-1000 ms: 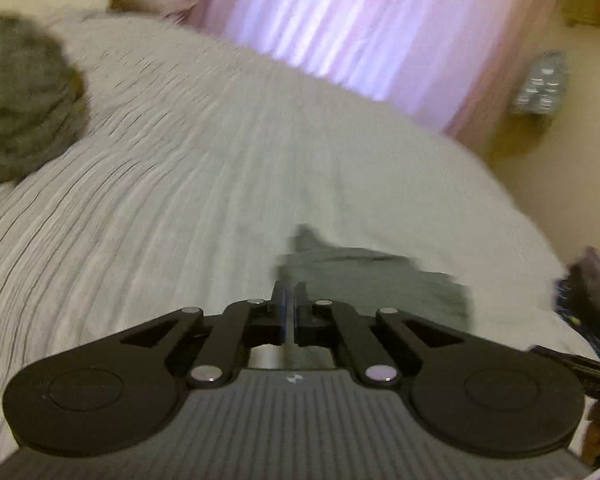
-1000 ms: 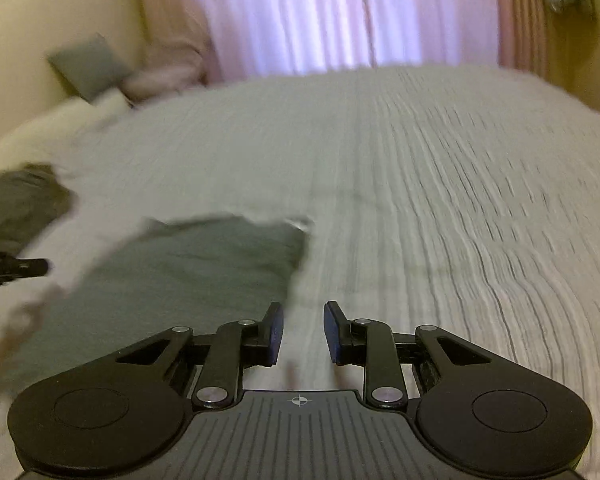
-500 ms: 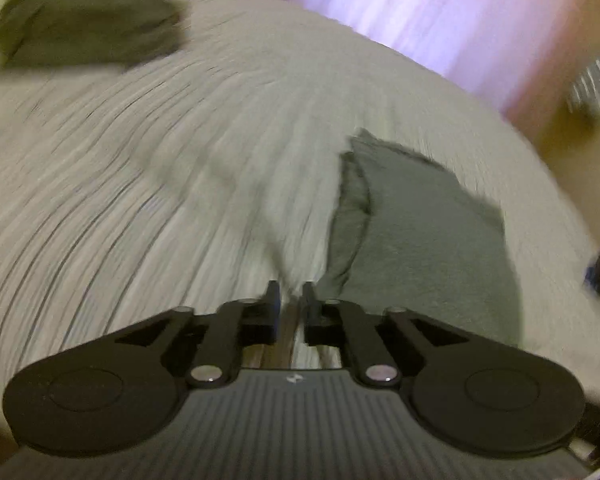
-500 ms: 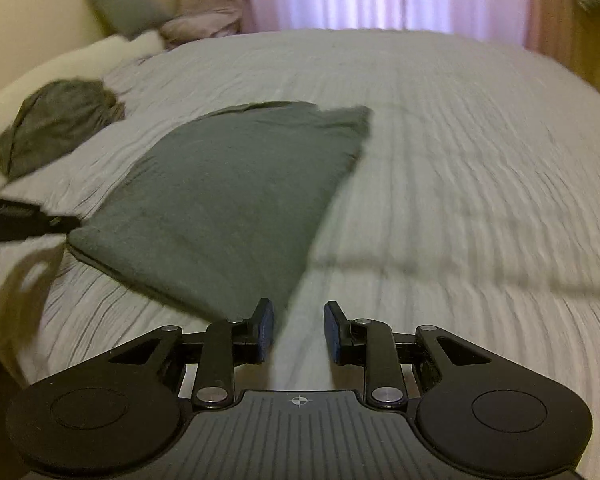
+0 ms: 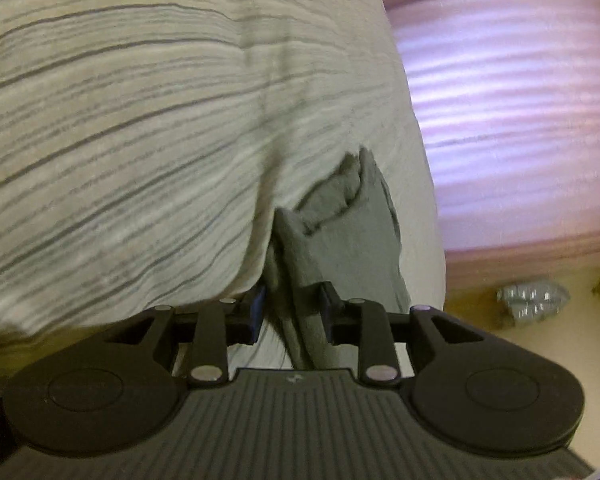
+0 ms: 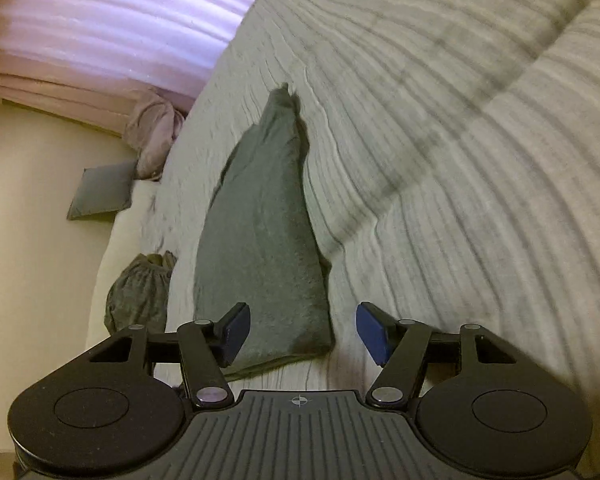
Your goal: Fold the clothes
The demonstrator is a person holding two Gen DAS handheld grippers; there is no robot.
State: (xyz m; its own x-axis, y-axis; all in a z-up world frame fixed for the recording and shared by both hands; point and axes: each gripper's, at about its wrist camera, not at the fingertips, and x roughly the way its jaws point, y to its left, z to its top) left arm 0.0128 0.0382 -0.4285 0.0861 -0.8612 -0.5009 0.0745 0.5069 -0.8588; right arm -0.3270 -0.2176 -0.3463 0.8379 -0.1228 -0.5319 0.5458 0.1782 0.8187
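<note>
A folded dark grey-green garment [image 6: 260, 232] lies on the striped bedspread [image 6: 440, 160]. My right gripper [image 6: 302, 332] is open, and its jaws straddle the garment's near corner. In the left wrist view the same garment [image 5: 340, 232] runs away from me, and its near edge sits between the jaws of my left gripper [image 5: 292, 312]. The left jaws are parted with the cloth between them; a firm pinch is not visible.
A crumpled dark garment [image 6: 140, 288] lies at the bed's left edge. A grey cushion [image 6: 100, 192] and a pink bundle [image 6: 152, 132] sit by the pink curtain [image 6: 120, 32]. The curtain also shows in the left wrist view [image 5: 512, 120].
Both views have rolled sideways. Both grippers moved down to the garment's near edge. The right jaws opened wide, and the left jaws opened further around the cloth.
</note>
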